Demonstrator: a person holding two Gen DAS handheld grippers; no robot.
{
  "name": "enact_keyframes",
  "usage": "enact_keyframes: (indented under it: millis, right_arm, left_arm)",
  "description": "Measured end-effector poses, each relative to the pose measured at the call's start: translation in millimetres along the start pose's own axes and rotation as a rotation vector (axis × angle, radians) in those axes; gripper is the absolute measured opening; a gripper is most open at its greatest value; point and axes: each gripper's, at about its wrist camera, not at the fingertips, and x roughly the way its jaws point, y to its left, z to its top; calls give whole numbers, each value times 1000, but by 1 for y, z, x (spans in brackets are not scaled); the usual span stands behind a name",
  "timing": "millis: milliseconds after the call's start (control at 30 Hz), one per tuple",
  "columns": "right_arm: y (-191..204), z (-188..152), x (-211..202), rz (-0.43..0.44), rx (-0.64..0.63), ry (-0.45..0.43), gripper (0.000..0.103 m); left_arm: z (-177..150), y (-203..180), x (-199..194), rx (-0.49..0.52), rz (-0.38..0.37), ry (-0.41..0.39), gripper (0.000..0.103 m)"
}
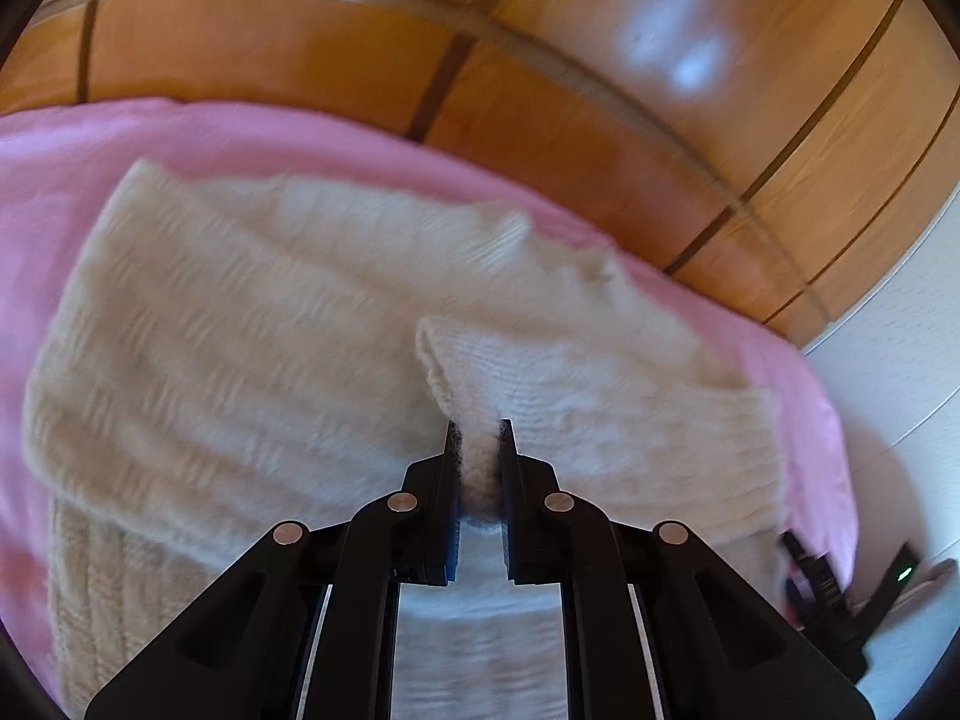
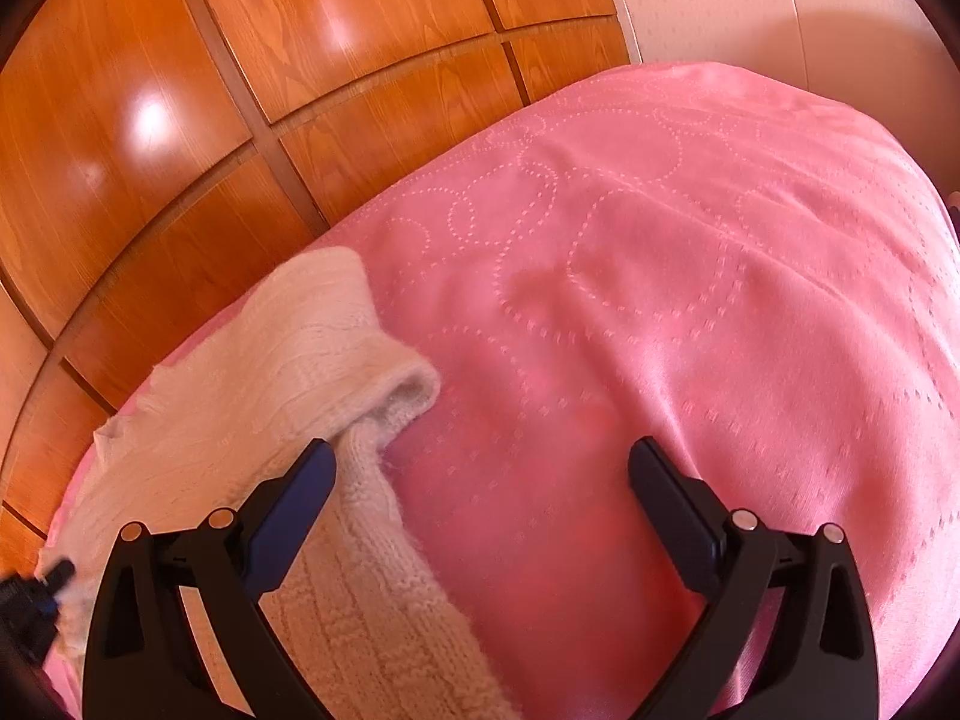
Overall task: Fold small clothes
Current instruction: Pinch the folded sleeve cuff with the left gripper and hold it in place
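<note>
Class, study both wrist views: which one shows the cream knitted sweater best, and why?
The left wrist view: the sweater fills most of the frame on the pink bedspread, with the left gripper shut on a fold of it. The right wrist view catches only one edge of it beside the open right gripper.

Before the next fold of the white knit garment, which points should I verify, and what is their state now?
1. Left gripper has a firm pinch on the cream sweater: ok, knit is bunched between its closed fingers.
2. Right gripper is free to take a second hold: ok, its jaws stand wide apart with nothing between them.
3. Right gripper is placed over the garment: not ok, only its one finger lies by the sweater edge; the rest is above the pink bedspread.
4. Sweater lies flat: not ok, one part is rolled over.
5. Only one layer is pinched: cannot tell.
</note>
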Motion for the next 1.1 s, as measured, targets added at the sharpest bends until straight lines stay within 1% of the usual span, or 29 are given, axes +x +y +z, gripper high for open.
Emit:
enact_keyframes:
  millis: [67,133,167,200,233,300,400,433,467,500,533,567,600,667,733,800,867,900,1000,1067,1100]
  right_arm:
    - [2,1,1,-10,-4,6,99]
    - [7,2,6,-37,-31,41,101]
    - [10,3,8,-57,-49,58,101]
    - [18,6,12,-80,-93,87,101]
    - [25,9,15,-81,-131,101,101]
    - [36,18,22,-105,-182,105,101]
    - [48,31,49,-172,-242,180,101]
    - [47,34,52,-178,-238,170,100]
    - [42,40,51,-207,-212,128,100]
    - [37,44,47,-248,-186,89,100]
    - [26,49,38,-315,-141,31,100]
    - [19,49,35,-317,-115,18,100]
    - [13,46,36,-306,-100,32,100]
    - [9,34,46,-328,-133,99,100]
    - [8,34,46,-324,-129,98,101]
    - [7,36,49,-325,-133,122,101]
    - [5,39,41,-302,-126,128,101]
    - [3,39,32,-296,-118,115,101]
    - [0,37,-3,-246,-103,-17,101]
    - [11,35,-21,-208,-139,-94,101]
    - [19,37,-25,-170,-176,-132,101]
  left_arm:
    - [-11,8,3,30,3,-19,9]
    - [-23,7,3,69,5,-64,10]
    - [-24,8,2,68,2,-72,10]
    - [-24,9,1,64,-4,-74,10]
    - [-25,12,0,53,-17,-74,10]
    - [-26,16,-2,34,-41,-79,10]
    - [-26,19,-2,20,-50,-81,11]
    - [-26,19,-3,21,-48,-81,11]
    - [-27,21,-3,22,-48,-82,11]
    - [-26,20,-3,23,-47,-82,11]
    - [-26,20,-3,21,-50,-82,11]
    - [-26,20,-2,20,-52,-80,11]
    - [-26,21,-1,20,-52,-79,11]
    - [-26,21,1,15,-55,-75,11]
    - [-25,22,1,14,-55,-75,11]
    - [-25,22,2,11,-60,-76,11]
    - [-25,23,1,10,-70,-78,11]
    - [-25,24,1,4,-77,-79,11]
    - [-26,27,0,-2,-84,-81,11]
    - [-26,25,0,4,-77,-82,11]
    - [-26,25,0,5,-76,-82,11]
